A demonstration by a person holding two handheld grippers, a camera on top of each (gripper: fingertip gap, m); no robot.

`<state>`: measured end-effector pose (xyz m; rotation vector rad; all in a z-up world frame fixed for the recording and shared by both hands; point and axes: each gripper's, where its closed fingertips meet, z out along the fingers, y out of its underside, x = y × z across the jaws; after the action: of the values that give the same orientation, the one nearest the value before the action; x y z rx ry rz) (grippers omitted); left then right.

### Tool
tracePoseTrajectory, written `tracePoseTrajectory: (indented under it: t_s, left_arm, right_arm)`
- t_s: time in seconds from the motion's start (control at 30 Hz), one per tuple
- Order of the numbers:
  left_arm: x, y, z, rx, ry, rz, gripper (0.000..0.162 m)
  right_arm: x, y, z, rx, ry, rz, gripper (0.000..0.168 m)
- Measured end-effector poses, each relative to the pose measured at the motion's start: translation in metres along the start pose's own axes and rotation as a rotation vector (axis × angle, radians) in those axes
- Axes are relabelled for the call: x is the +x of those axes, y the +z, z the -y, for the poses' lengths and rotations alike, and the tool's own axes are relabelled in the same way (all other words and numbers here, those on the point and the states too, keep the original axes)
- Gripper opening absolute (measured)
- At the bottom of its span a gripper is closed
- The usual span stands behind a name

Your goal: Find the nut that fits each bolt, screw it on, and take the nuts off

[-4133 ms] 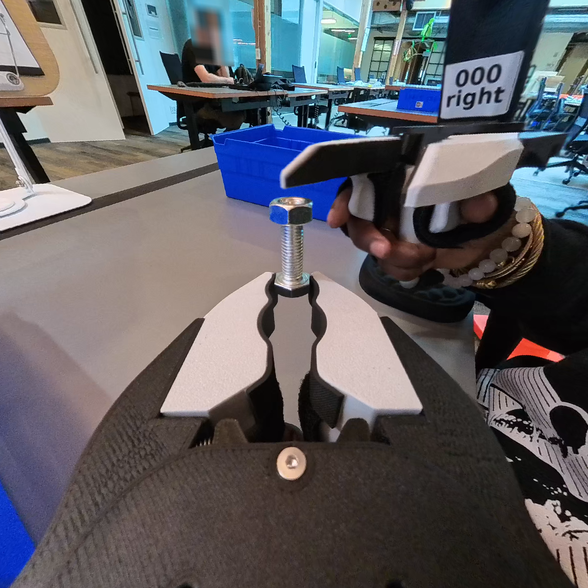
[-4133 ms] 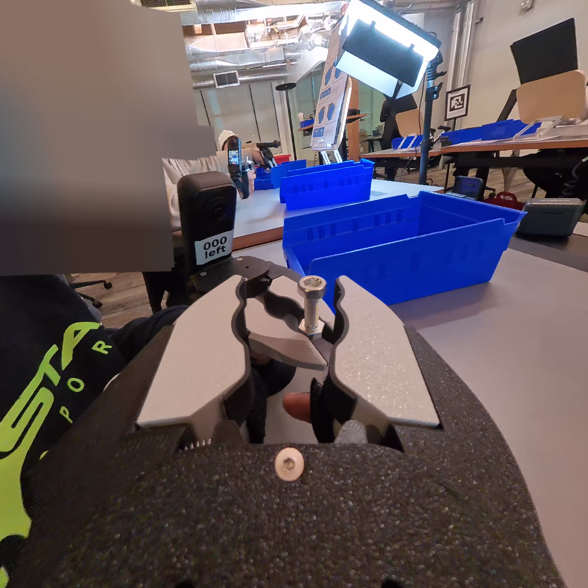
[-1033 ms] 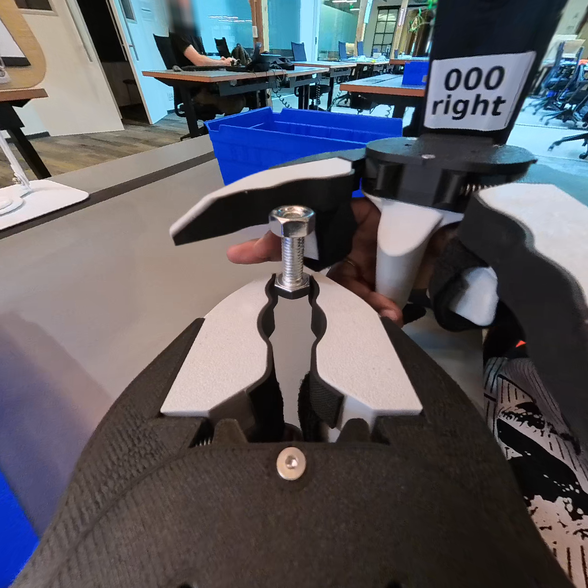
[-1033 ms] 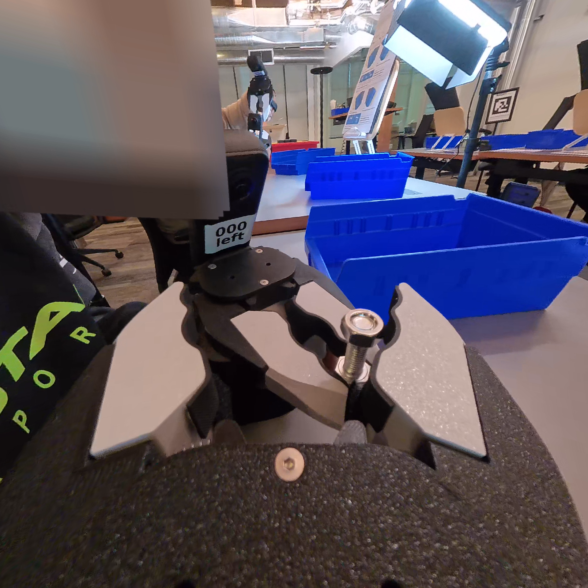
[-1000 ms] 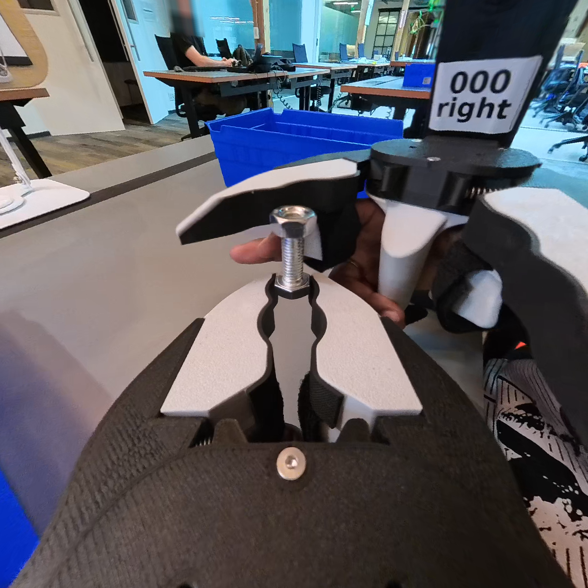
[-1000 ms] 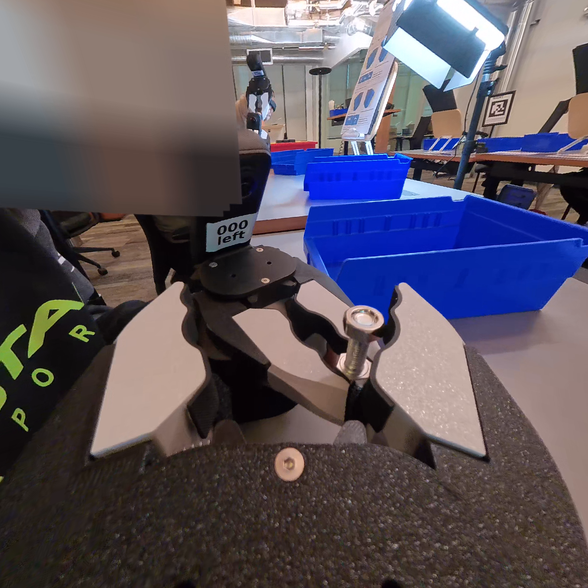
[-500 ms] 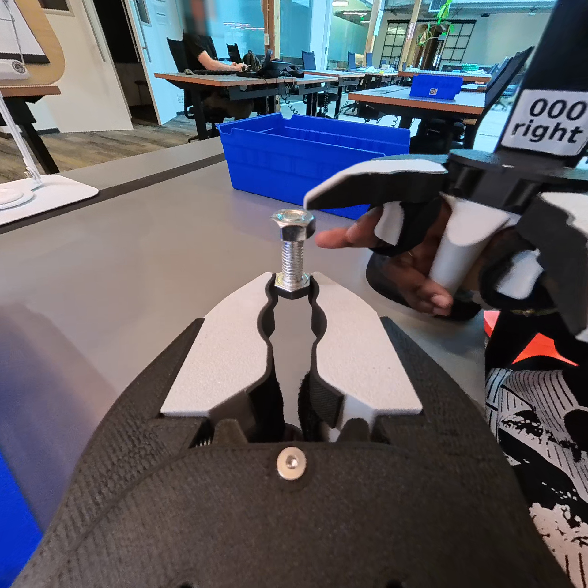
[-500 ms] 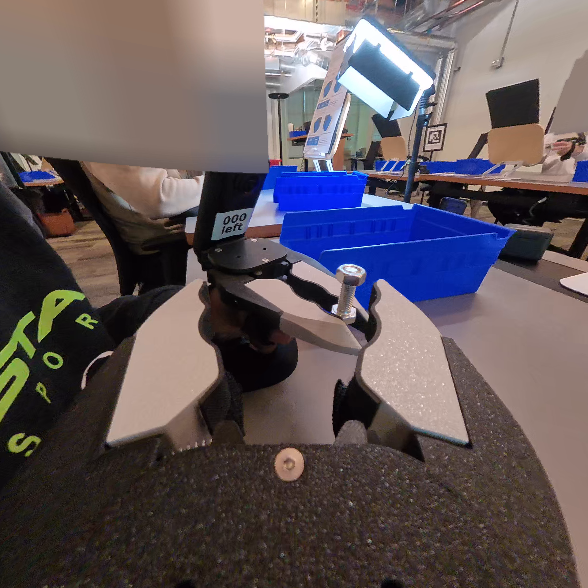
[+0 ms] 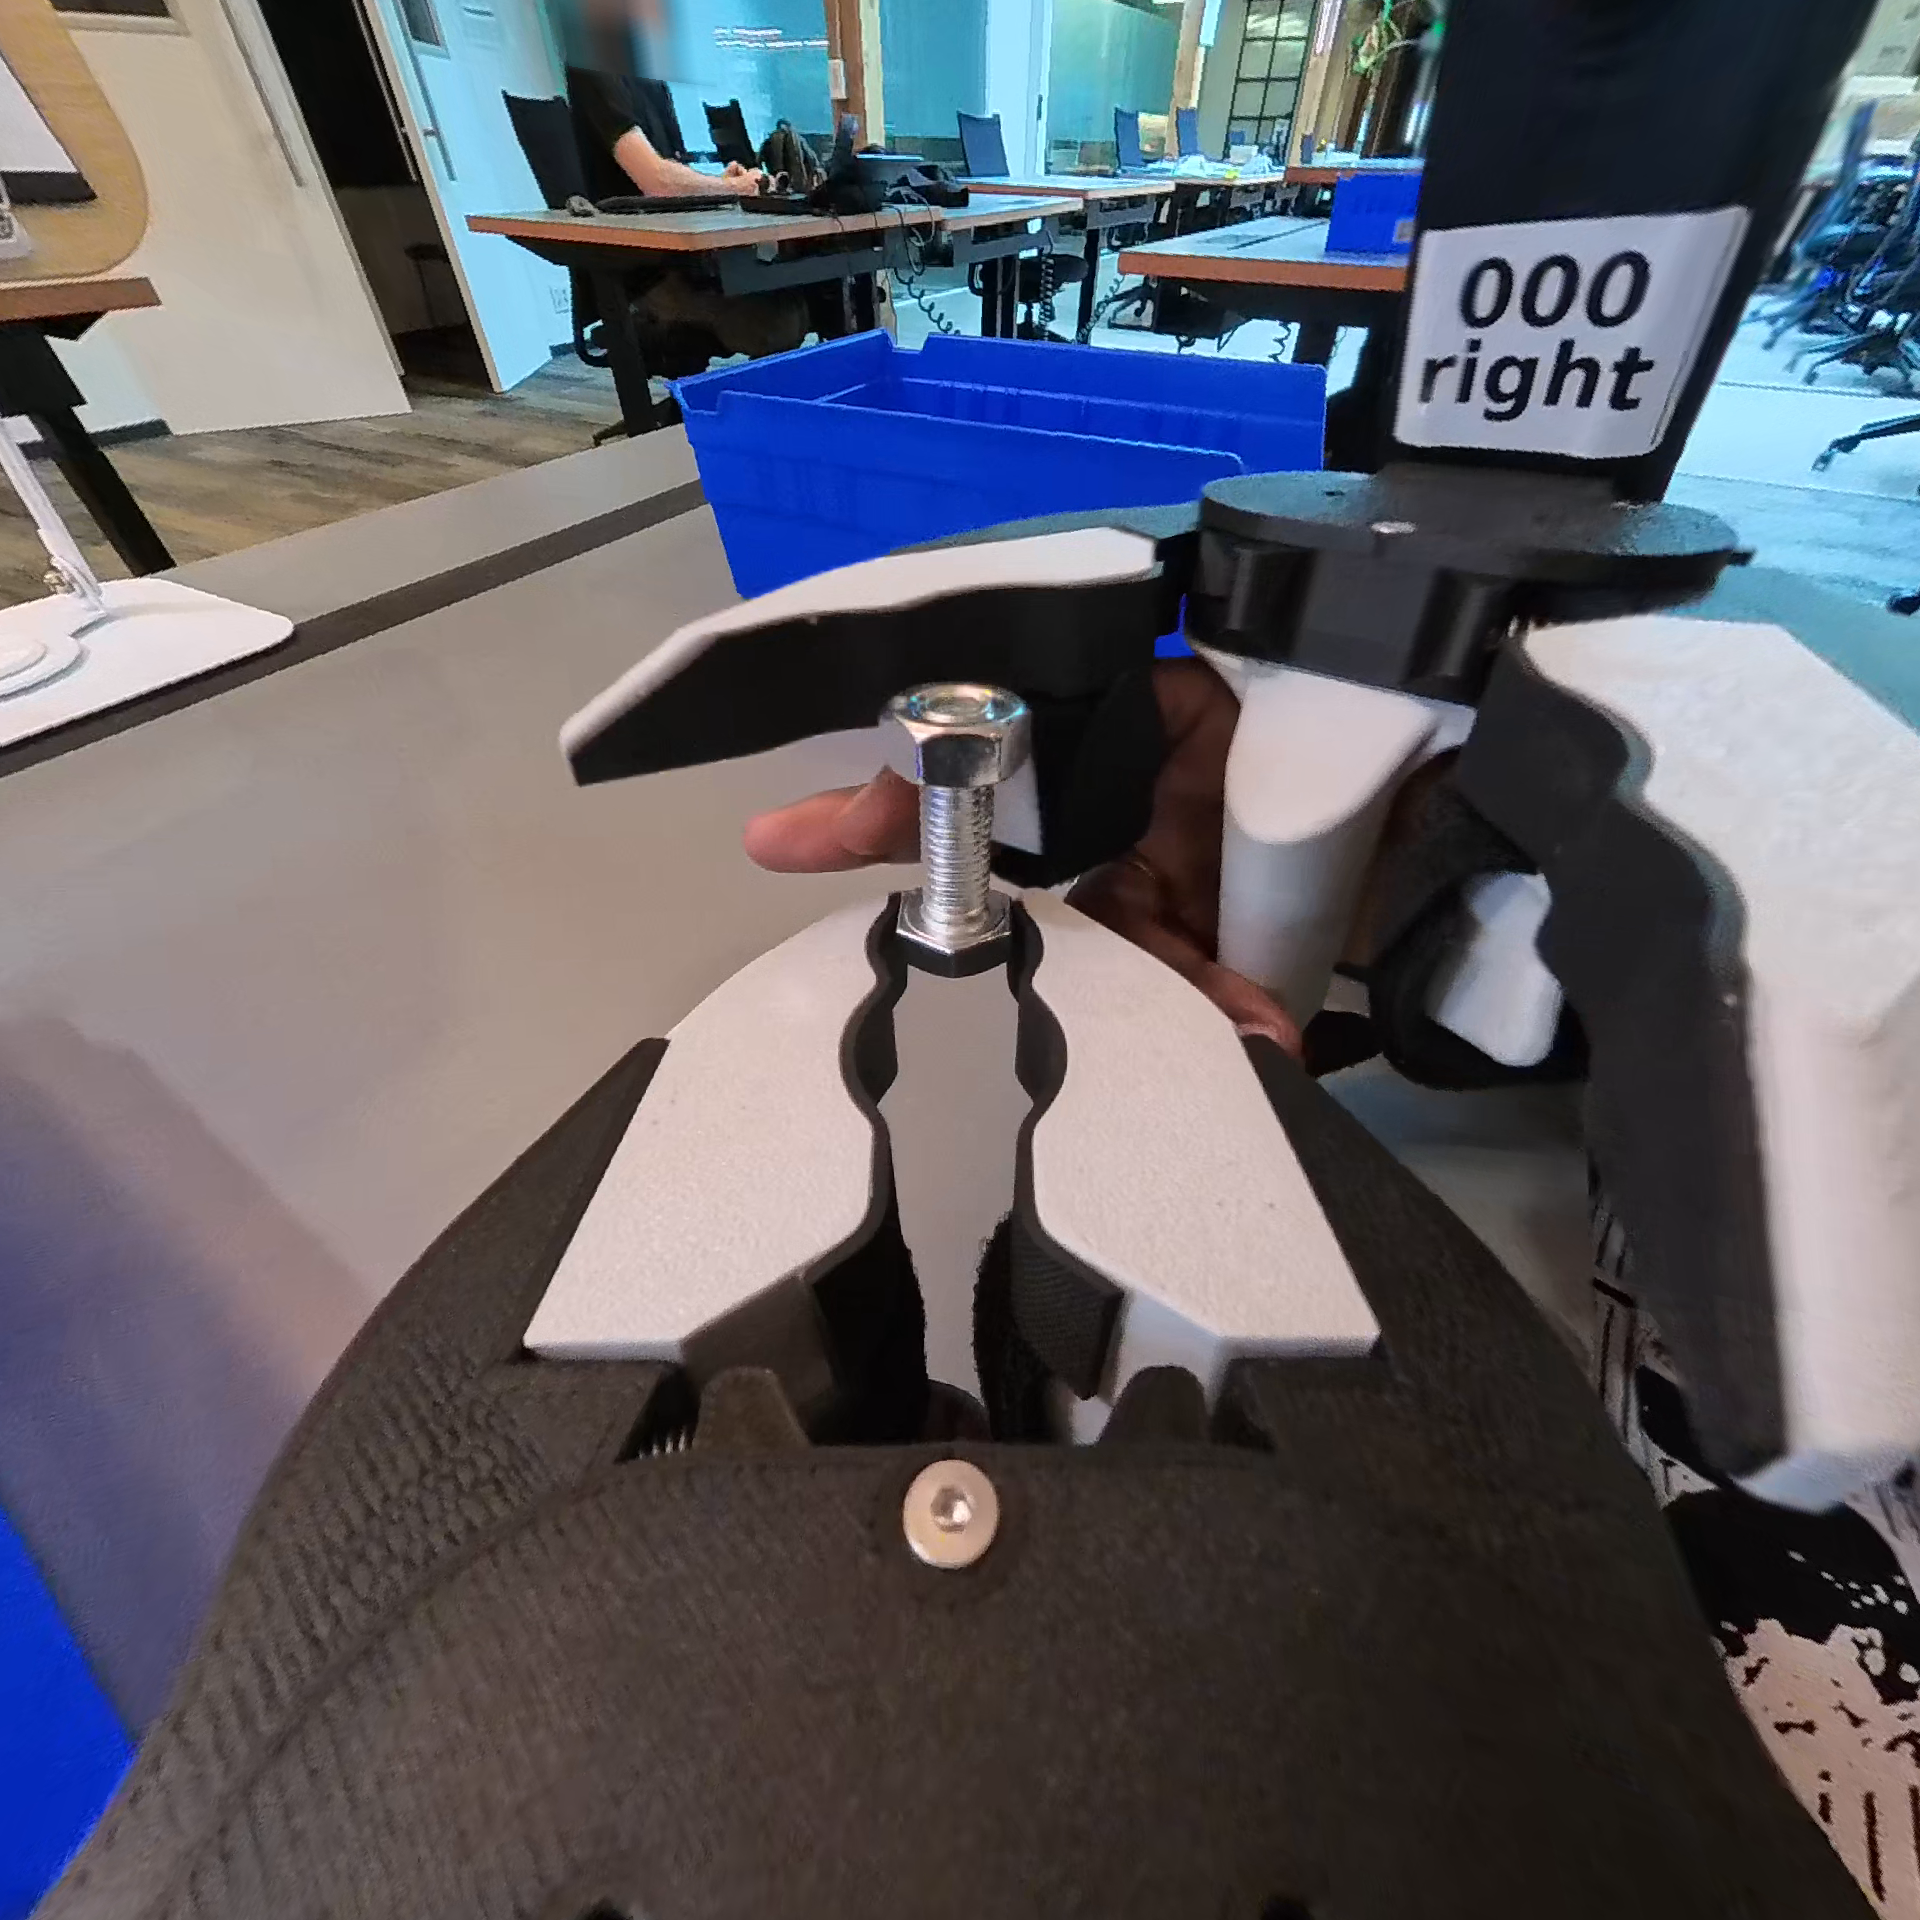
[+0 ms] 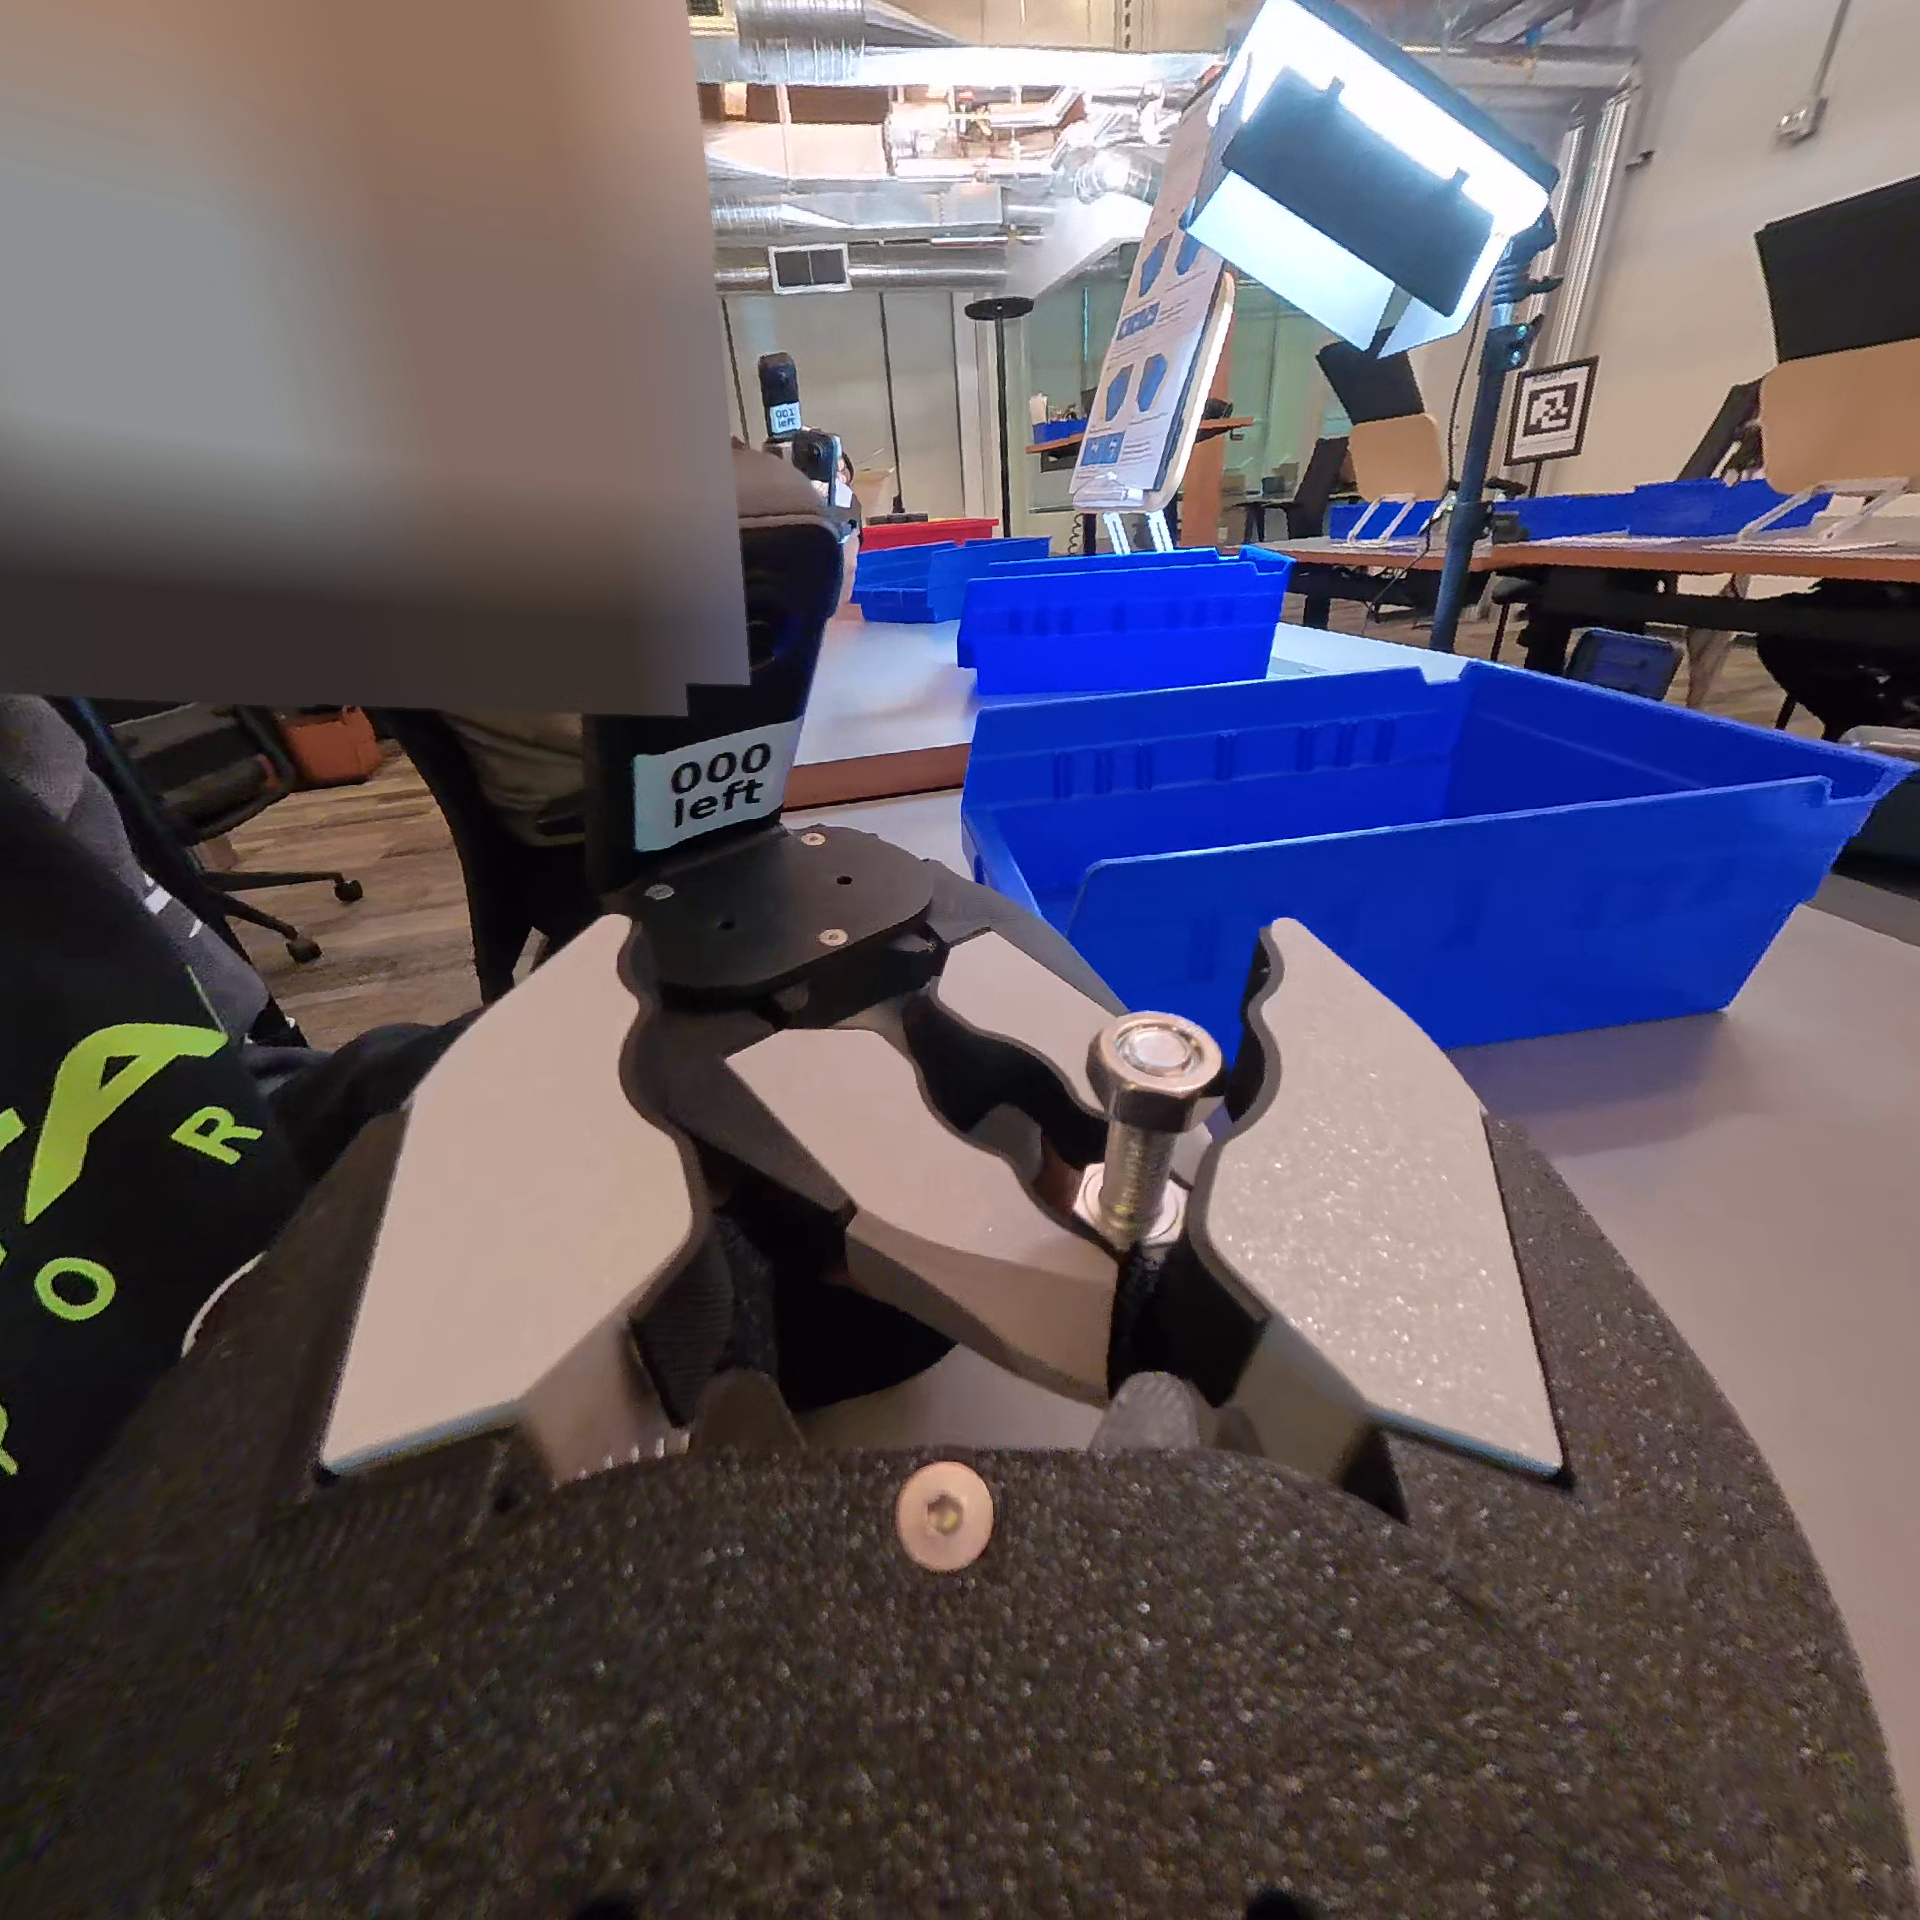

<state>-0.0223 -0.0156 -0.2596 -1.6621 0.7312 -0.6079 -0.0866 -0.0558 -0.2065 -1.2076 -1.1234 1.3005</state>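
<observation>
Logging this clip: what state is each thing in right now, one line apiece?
Left gripper: shut on the nut.
Nut: clamped at the fingertips, threaded low on the bolt.
Bolt: upright, head up.
Right gripper: open, jaws either side of the bolt.
Blue bin: upright on the table; no contents visible.

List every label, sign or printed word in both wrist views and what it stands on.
I do not repeat writing; these bear it:
Large white sticker on the black post, left wrist view: legible.
Smaller white sticker on the near black post, right wrist view: legible.
Tiny sticker on a distant handheld camera: too small.
Poster on a stand: print too small.
Square marker sign: a pattern, no words.
Green lettering on a black garment: cut off.
</observation>
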Motion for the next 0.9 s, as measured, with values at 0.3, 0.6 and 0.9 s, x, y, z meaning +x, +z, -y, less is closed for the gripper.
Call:
tracePoseTrajectory:
  t_s: [0.3,0.6,0.9]
  left_arm:
    - [-0.005,-0.001,0.002,0.016,-0.025,0.021,0.019]
    - [-0.005,-0.002,0.003,0.022,-0.028,0.019,0.019]
    - [-0.001,-0.001,0.001,0.012,-0.013,0.0,0.019]
  right_arm:
    - [-0.006,-0.019,0.0,-0.002,-0.035,-0.05,0.101]
    - [0.001,-0.038,0.001,0.021,-0.022,-0.117,0.091]
    - [0.004,-0.007,0.001,0.014,0.039,-0.021,0.106]
